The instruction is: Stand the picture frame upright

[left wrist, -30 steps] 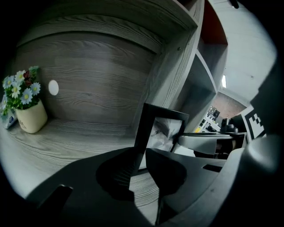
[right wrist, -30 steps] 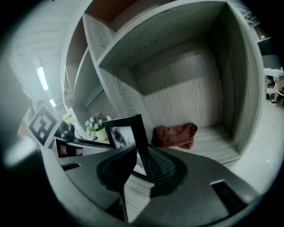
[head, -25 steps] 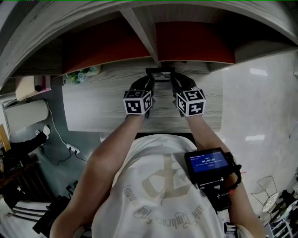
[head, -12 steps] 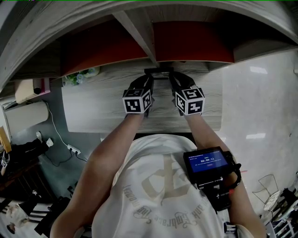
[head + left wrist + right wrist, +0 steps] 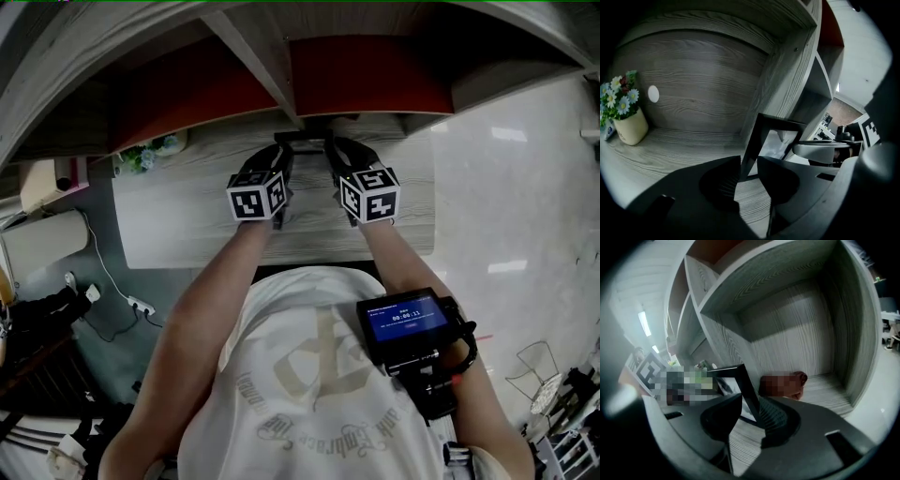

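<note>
1. The shelf unit is the setting. It has a flat wood-grain board with open compartments behind it, split by a divider that runs toward 12 o'clock. The board gives the frame a level base, and the divider's foot is close behind it.
2. The picture frame stands on that board at the person's 12 o'clock, just in front of the divider's foot and between the two grippers. It looks upright on its lower edge, with its glazed face toward the person. Any rear prop is hidden.
3. The left gripper comes in from about 7 o'clock of the frame. Its jaws have just been opening and now stand apart, with the frame's left edge in the gap and the pads apparently off it. This is probably a release, to see whether the frame stands alone.
4. The right gripper mirrors it from about 5 o'clock. Its jaws have also just been opening, and they sit loosely around the right edge so they can catch a topple.
5. A flower pot sits at about 9 o'clock of the frame, well apart and out of the way.
</note>
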The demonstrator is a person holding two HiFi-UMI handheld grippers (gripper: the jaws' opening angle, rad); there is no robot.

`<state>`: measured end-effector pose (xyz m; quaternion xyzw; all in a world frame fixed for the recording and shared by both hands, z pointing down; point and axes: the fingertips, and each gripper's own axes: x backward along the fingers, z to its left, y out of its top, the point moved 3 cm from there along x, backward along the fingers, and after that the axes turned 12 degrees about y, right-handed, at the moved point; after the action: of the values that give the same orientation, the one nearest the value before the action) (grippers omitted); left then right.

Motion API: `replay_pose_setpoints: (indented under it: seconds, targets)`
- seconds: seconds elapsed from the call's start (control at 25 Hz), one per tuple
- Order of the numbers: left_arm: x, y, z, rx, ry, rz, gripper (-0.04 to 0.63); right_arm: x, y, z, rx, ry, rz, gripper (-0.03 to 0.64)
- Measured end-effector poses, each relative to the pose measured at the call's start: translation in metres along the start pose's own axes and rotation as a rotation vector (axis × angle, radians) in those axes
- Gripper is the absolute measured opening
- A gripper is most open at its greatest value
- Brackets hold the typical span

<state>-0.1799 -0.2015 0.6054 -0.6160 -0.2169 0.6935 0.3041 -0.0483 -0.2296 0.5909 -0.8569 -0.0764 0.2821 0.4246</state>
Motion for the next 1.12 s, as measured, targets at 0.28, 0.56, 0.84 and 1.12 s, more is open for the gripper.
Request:
replay_pose_setpoints:
  seconds: [0.28, 0.56, 0.84, 1.12]
  targets:
    - [-0.001, -0.001, 0.001, 0.013, 0.005, -0.008, 0.120, 0.006, 0.000, -0.010, -0.014, -0.024, -0.028, 0.095]
    - [-0.001, -0.004, 0.001, 0.010, -0.017, -0.022, 0.099, 0.016, -0.003, -0.020, -0.035, -0.058, -0.060, 0.094]
    - [0.039, -0.004, 0.013, -0.009, -0.065, -0.057, 0.064, 0.027, 0.002, 0.020, -0.014, -0.093, -0.086, 0.052]
    - [0.063, -0.006, 0.014, -0.008, -0.132, -0.096, 0.008, 0.043, 0.002, 0.040, -0.001, -0.135, -0.116, 0.006]
